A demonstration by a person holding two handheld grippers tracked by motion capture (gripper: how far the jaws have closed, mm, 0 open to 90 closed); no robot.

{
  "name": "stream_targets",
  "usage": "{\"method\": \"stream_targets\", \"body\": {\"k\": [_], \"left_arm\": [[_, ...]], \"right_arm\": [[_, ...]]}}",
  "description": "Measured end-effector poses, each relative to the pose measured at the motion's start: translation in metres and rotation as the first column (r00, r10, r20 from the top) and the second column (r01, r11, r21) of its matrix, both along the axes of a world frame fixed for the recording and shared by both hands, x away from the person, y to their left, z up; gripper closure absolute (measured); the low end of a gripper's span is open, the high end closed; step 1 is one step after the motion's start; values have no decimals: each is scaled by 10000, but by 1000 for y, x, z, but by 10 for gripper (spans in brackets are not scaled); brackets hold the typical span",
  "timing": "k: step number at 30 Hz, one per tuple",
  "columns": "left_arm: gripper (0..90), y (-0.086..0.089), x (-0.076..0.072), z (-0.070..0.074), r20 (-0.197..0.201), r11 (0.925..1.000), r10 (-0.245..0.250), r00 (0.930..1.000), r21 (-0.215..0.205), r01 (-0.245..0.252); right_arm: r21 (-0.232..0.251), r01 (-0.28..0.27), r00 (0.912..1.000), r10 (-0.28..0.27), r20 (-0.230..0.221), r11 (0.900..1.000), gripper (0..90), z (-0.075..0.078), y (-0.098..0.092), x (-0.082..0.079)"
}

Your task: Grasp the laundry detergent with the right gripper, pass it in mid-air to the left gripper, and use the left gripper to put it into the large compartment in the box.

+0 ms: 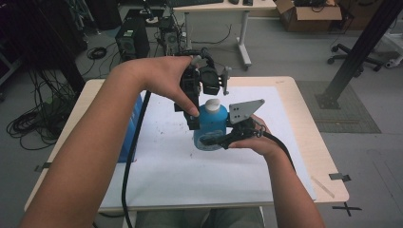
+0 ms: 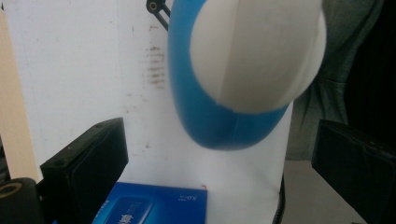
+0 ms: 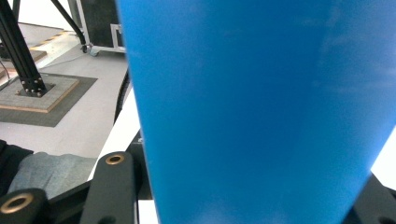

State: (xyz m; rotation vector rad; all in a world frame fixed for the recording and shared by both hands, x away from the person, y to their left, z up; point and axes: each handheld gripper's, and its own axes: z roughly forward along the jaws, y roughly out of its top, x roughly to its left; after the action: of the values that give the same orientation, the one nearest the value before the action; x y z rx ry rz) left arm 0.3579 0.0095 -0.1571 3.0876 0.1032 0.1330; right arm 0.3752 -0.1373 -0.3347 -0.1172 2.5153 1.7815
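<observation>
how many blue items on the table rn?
2. A blue bottle with a white cap, gripped at its body by the right gripper above the white sheet; a blue box lying near the table's left edge, mostly behind the left forearm. More could be hidden there.

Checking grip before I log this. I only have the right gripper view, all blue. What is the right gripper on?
Observer: A blue bottle; the right gripper is clamped round its lower body.
Operator: Capped?
Observer: Yes, a white cap is on top.
Operator: Where's the left gripper?
Observer: The left gripper is directly above the cap, pointing down, jaws open either side of it, not touching.
Operator: Anything else on the table?
Observer: A blue box lies on the white sheet, on the person's left.
</observation>
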Motion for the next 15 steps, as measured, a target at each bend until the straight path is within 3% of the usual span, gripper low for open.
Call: {"method": "stream_targets", "body": {"k": [15], "left_arm": [[41,-10,0,-5,181,9992,299,9994,246,-304]], "right_arm": [[-25,-226,9997,226,-41,9997,450,-3,19,2]]}}
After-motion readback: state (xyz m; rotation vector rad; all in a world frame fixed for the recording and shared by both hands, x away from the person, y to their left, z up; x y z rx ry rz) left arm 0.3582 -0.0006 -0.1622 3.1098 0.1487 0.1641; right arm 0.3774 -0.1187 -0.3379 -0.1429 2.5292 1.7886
